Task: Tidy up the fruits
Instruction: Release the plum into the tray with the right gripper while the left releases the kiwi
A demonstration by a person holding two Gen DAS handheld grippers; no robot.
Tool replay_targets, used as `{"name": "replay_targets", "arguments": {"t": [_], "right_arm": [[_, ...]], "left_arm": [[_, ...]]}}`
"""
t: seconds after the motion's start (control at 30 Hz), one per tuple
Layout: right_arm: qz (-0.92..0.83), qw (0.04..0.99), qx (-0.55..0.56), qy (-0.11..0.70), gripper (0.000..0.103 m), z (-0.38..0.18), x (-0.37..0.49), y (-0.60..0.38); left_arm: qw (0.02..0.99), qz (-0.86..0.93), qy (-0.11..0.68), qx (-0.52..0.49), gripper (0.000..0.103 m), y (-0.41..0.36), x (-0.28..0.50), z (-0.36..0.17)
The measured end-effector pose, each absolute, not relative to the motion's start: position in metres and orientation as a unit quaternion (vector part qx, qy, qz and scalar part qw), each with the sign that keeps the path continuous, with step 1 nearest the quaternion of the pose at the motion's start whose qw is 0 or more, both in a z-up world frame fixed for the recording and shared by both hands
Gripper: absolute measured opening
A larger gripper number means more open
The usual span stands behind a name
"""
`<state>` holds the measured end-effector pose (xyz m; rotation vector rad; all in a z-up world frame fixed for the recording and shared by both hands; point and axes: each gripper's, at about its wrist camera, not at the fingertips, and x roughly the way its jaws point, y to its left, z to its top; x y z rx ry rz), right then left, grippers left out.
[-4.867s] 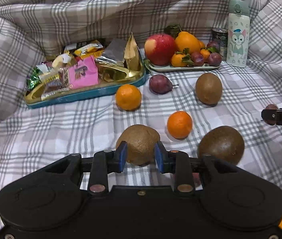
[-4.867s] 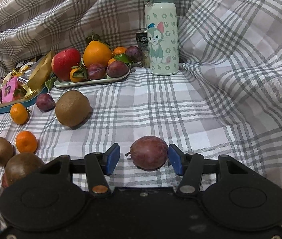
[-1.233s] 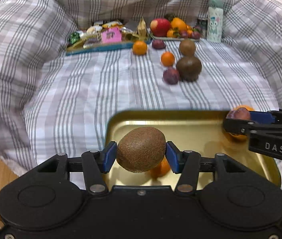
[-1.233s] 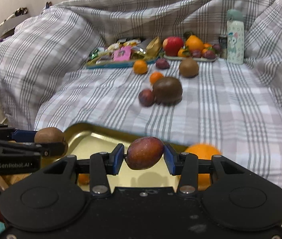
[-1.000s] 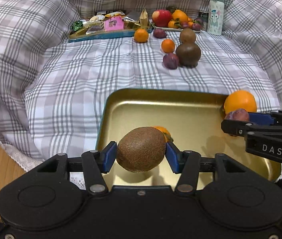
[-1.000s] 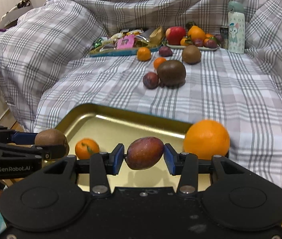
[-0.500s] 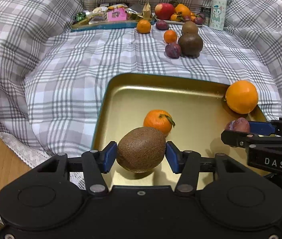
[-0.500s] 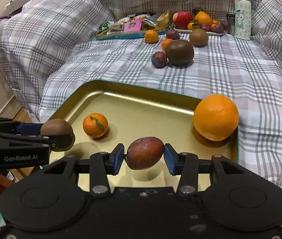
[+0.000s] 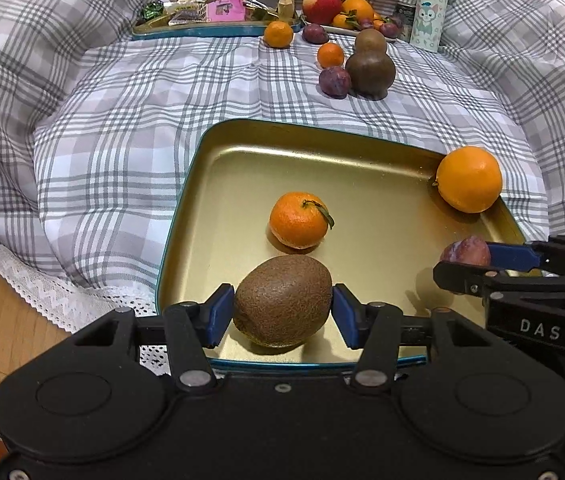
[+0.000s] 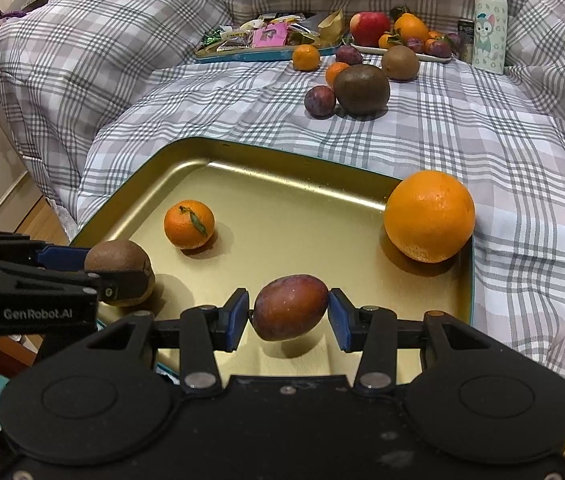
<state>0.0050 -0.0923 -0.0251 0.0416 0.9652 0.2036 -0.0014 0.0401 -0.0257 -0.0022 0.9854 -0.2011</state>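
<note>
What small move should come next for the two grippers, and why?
Probably lower both a little and open. The left gripper holds the kiwi and the right gripper holds the plum. Both fruits hang just above the bare floor of the gold tray, apart from the mandarin and the orange.

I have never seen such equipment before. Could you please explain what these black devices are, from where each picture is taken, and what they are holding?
No robot is here: a person holds one hand-held gripper in each hand, and each carries a camera looking along its two fingers. In the left camera's picture, the left hand-held gripper clamps a brown kiwi. In the right camera's picture, the right hand-held gripper clamps a purple plum. Both are over a gold tray that holds a mandarin and a large orange. More fruit lies farther back on the checked blanket.
</note>
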Motion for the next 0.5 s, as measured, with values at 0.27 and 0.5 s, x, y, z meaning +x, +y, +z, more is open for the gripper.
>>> {"name": "replay_targets", "arguments": {"t": [0.27, 0.5], "right_arm": [[0.096, 0.879, 0.014, 0.467, 0.047, -0.026, 0.001, -0.093], [0.089, 0.887, 0.011, 0.453, 0.047, -0.022, -0.002, -0.092]], "left_arm": [[0.873, -0.105, 0.476, -0.008, 0.059, 0.040, -0.005, -0.023], [0.892, -0.087, 0.443, 0.003, 0.057, 0.037, -0.008, -0.010]]}}
